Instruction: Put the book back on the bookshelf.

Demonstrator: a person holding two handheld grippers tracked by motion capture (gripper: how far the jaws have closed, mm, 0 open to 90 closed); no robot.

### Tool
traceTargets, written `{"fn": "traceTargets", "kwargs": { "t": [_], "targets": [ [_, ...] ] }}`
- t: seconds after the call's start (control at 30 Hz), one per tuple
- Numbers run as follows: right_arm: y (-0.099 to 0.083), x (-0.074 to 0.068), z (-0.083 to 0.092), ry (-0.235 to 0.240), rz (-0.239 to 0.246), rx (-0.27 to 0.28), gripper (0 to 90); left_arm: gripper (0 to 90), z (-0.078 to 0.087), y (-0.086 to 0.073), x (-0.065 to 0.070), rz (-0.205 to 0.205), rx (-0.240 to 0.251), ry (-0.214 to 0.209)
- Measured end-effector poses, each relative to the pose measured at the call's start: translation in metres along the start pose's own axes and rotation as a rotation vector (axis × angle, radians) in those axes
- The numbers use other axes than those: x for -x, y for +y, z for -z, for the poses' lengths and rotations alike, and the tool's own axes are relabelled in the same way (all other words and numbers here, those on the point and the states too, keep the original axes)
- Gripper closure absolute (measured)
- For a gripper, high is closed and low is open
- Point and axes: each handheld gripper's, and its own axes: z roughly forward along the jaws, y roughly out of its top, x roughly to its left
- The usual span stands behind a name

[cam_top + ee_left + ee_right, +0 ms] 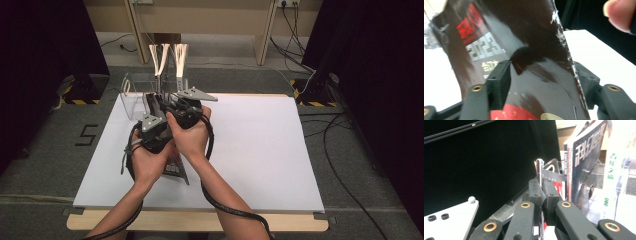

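A glossy dark magazine (534, 37) with red and white print on its cover runs up between the jaws of my left gripper (541, 66). The jaws stand wide at either side of it, and I see no pad pressing on it. My right gripper (541, 182) is shut on the thin edge of the same magazine (539, 167), which rises edge-on from between its pads. In the high view both hands sit close together at the table's back left, with the left gripper (151, 111) beside the right gripper (172, 104). The magazine's lower part (176, 170) hangs out under the hands.
A clear rack (131, 95) stands just behind the grippers with two magazines (170, 59) upright in it; their covers (586, 157) show close to the right gripper. The white table top (260, 150) spreads out to the right. Cables (340, 150) lie on the floor.
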Motion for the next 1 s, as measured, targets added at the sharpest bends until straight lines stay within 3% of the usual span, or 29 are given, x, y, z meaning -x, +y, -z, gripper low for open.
{"fn": "traceTargets", "kwargs": {
  "t": [0.27,0.37,0.47,0.57,0.63,0.7,0.8,1.0],
  "targets": [
    [0.000,-0.011,-0.001,0.066,0.030,-0.018,87.0,57.3,0.018,-0.005,-0.003,0.032,0.012,0.037],
    [-0.001,-0.017,-0.002,0.096,0.044,-0.020,85.5,63.1,0.028,-0.008,-0.008,0.071,0.024,0.034],
    [-0.001,-0.021,-0.004,0.105,0.061,-0.019,82.7,71.4,0.034,-0.011,-0.012,0.075,0.028,0.041],
    [-0.002,-0.028,-0.007,0.098,0.109,-0.019,76.0,85.7,0.038,-0.015,-0.020,0.081,0.023,0.044],
    [-0.002,-0.030,-0.007,0.109,0.119,-0.023,74.4,86.2,0.041,-0.018,-0.029,0.099,0.024,0.021],
    [0.000,-0.031,-0.002,0.132,0.112,-0.002,71.7,86.2,0.045,-0.018,-0.033,0.082,0.035,0.026],
    [0.005,-0.030,0.009,0.156,0.102,0.028,69.7,86.2,0.050,-0.019,-0.044,0.100,0.051,0.004],
    [0.013,-0.012,0.037,0.123,0.078,0.078,69.6,86.2,0.062,-0.023,-0.052,0.110,0.070,-0.015]
  ]
}}
